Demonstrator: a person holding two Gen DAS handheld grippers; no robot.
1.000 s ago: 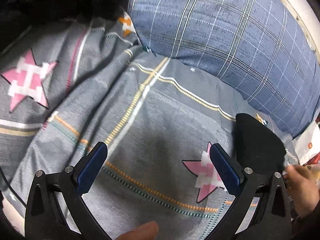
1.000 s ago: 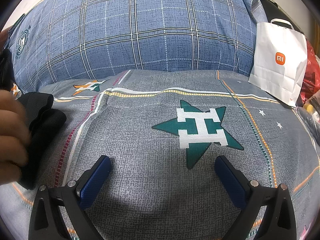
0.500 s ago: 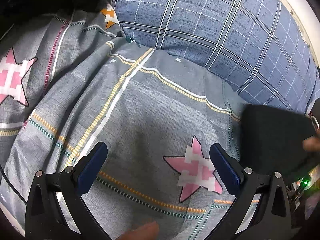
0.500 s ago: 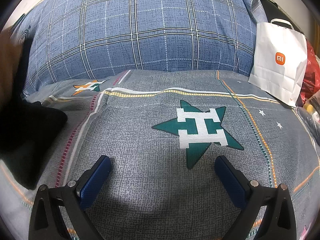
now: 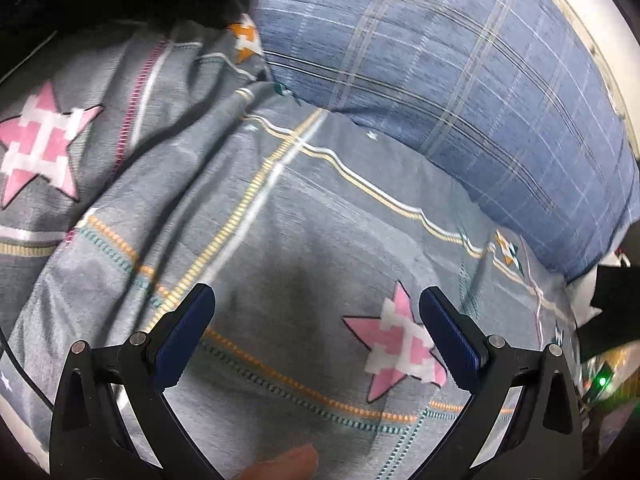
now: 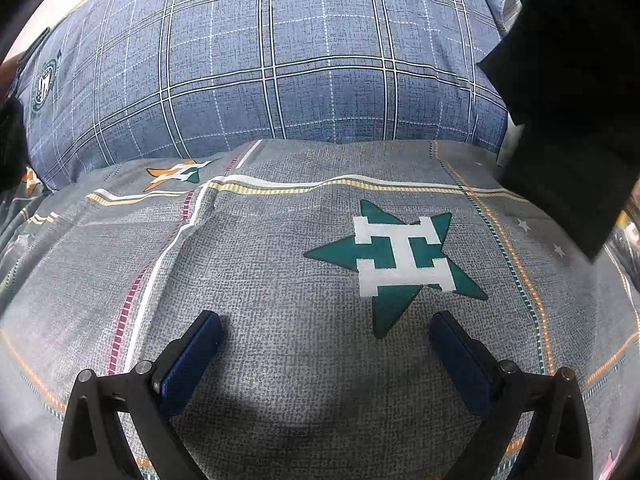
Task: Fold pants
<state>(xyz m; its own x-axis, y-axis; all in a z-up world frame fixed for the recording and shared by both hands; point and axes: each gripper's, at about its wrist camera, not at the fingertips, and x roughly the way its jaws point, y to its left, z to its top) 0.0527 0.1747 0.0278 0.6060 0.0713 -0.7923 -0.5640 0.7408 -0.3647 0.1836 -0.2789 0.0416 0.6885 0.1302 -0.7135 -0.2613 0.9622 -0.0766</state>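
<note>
Black pants [image 6: 568, 92] hang at upper right, above grey bedspread; fold state unclear.

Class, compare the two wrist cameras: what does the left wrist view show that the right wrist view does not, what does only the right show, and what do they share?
Only the left wrist view shows pink pixel-pattern stars and a fingertip at the bottom edge. Only the right wrist view shows a green-and-white star and a black cloth hanging at upper right. Both show the grey star-print bedsheet, the blue plaid pillow, and an open, empty gripper: left, right.
</note>
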